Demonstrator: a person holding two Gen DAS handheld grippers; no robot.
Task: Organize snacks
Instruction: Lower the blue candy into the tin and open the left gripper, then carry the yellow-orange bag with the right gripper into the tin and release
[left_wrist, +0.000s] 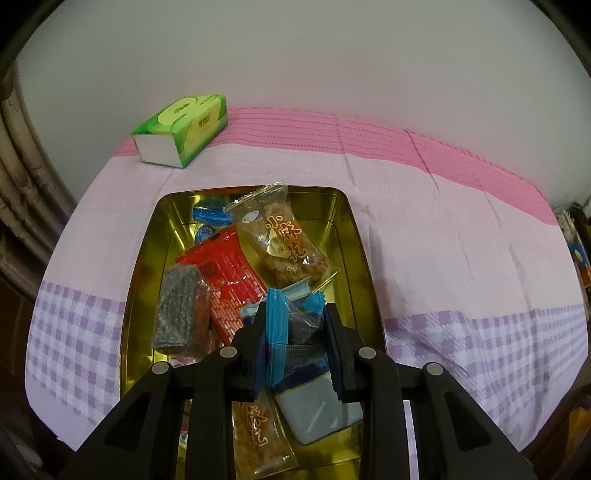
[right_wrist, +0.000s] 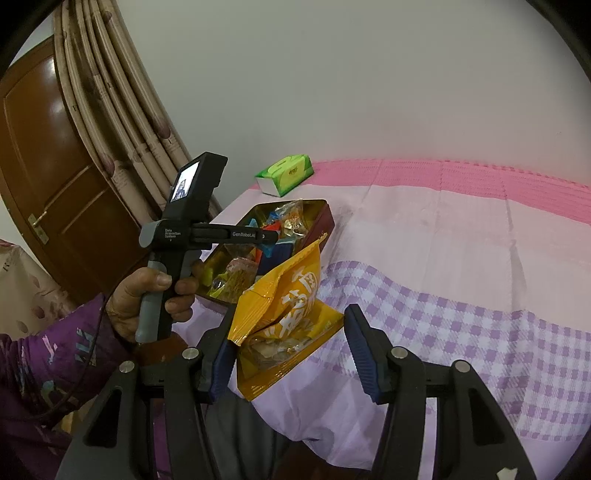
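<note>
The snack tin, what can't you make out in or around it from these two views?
- Left wrist view: the tin's near end is covered by the left gripper, shut on a blue packet.
- Right wrist view: the tin's near wall hides behind the yellow bag and a hand.
- Right gripper's grip on the bag: unclear.

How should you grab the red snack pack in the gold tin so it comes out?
I'd pinch the red pack at its far crimped end, the one toward the tissue box, coming straight down from above. That end lies uncovered in the gold tin, flat and thin enough for two fingers. Its near end disappears under the blue packet the left gripper holds, and the dark bar crowds its left side.
</note>
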